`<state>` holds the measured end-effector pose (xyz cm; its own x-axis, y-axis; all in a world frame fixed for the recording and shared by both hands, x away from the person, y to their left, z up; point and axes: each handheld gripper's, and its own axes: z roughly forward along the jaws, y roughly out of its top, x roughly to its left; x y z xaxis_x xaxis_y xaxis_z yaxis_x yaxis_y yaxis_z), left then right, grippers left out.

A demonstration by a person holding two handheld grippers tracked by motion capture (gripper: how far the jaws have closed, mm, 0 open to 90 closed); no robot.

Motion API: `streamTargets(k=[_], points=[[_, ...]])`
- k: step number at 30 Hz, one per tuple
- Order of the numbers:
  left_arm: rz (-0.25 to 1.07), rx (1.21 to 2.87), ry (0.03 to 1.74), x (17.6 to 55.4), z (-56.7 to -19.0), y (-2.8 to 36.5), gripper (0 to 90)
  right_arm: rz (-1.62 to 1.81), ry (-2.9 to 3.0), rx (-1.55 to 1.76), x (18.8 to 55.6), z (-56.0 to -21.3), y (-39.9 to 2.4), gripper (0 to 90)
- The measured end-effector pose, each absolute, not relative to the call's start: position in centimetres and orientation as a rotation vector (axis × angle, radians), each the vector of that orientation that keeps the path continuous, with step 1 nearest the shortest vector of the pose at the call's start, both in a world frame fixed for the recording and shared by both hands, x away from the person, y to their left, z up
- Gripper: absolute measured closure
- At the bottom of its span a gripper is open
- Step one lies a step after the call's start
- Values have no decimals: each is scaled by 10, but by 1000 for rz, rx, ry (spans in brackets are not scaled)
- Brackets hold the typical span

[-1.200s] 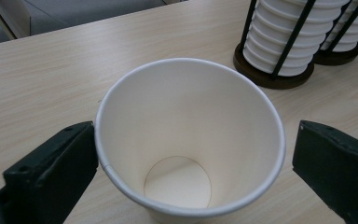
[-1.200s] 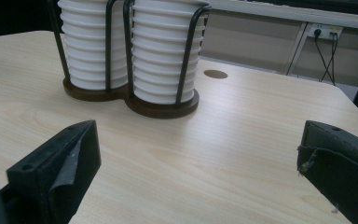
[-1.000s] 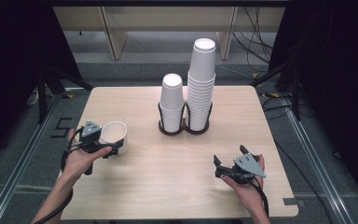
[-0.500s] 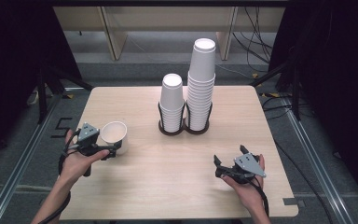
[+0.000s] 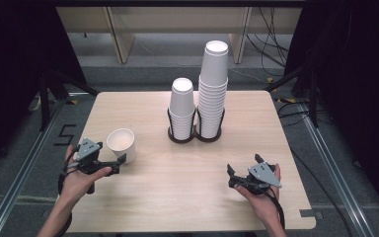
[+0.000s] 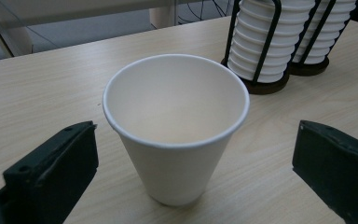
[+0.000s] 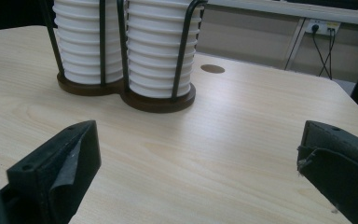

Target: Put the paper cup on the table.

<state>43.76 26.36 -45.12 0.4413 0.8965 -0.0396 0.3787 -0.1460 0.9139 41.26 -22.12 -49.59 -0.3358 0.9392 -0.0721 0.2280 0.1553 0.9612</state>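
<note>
A single white paper cup (image 5: 122,143) (image 6: 177,154) stands upright on the wooden table (image 5: 187,197) at the left. My left gripper (image 5: 112,154) (image 6: 196,135) is open just in front of it, with the jaws wide apart on either side and not touching it. At the right front, my right gripper (image 5: 244,164) (image 7: 198,135) is open with nothing in it, pointing at the cup stacks. A short stack (image 5: 182,111) (image 7: 81,42) and a tall stack (image 5: 213,84) (image 7: 158,46) of upside-down white cups sit in a black wire holder (image 5: 195,136).
The double holder stands mid-table towards the back, with a dark round base (image 7: 158,100) under each stack. A small round hole (image 7: 213,69) lies in the tabletop behind it. Bare wood lies between the two grippers.
My left gripper has drawn back a little towards the near edge, away from the single cup, which stays where it was. The right gripper has not moved.
</note>
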Motion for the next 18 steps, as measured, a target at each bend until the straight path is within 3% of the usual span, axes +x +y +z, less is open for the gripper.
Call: streamTargets(k=[5,18], points=[[697,1642,1102,422,-469,267,0,1242,1706,1124,414,-497,-222,6],[713,1628,1127,403,-507,271,0,1222,1692,1131,414,-498,-223,6]])
